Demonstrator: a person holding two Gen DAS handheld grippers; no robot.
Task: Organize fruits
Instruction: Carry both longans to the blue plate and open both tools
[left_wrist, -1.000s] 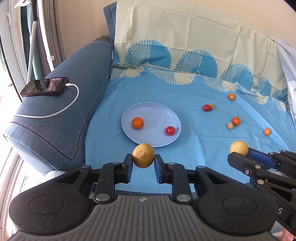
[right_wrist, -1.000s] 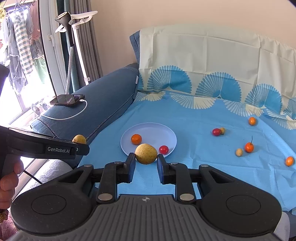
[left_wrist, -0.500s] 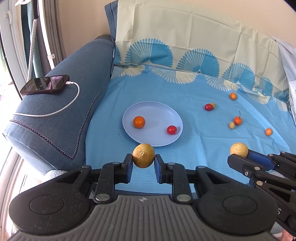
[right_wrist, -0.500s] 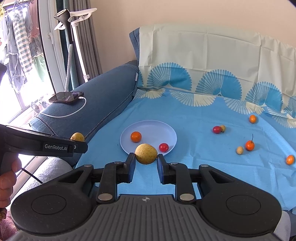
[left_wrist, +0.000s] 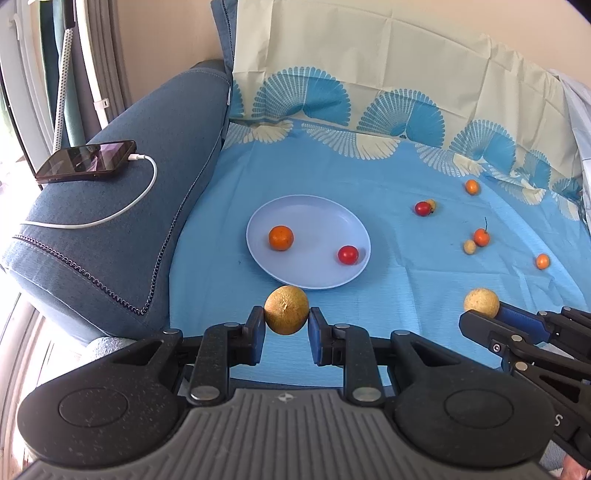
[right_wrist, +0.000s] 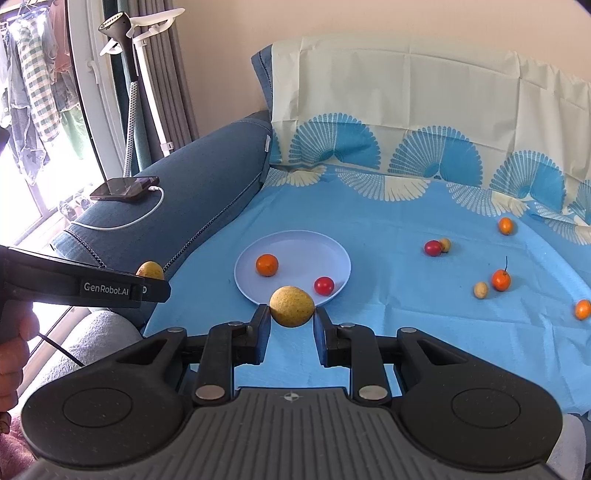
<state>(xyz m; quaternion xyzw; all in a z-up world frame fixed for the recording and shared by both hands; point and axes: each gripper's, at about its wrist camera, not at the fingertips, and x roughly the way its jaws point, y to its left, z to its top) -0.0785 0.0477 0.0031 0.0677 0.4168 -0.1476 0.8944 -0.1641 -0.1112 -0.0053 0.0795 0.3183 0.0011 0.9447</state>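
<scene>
Both claws were clamped on fruit: the left gripper (left_wrist: 286, 325) pinched a rough brownish-yellow round fruit (left_wrist: 286, 309) between its blue pads, and the right gripper (right_wrist: 291, 320) squeezed a smoother yellow round fruit (right_wrist: 292, 306) the same way. Each was carried in the air above the near edge of the blue fan-patterned cloth (left_wrist: 388, 184) that covered the sofa seat, just short of the plate.

Judged from that, the step in hand was the carry of two fruits toward the pale blue round plate (left_wrist: 317, 218), with release not yet made. The next move likely called for bringing each claw over a bare part of the plate, lowering it close, and parting the jaws gently so that the round fruit would not roll off the shallow rim. The two claws would need to keep apart as they converged on the one dish.

The plate was the only container in view. It held an orange round fruit (left_wrist: 280, 238) toward its left side and a smaller red round fruit (left_wrist: 348, 254) near its right rim, well apart, with bare room between them.

Seven small fruits remained loose on the cloth to the right of the plate, red, orange and pale yellow.
</scene>
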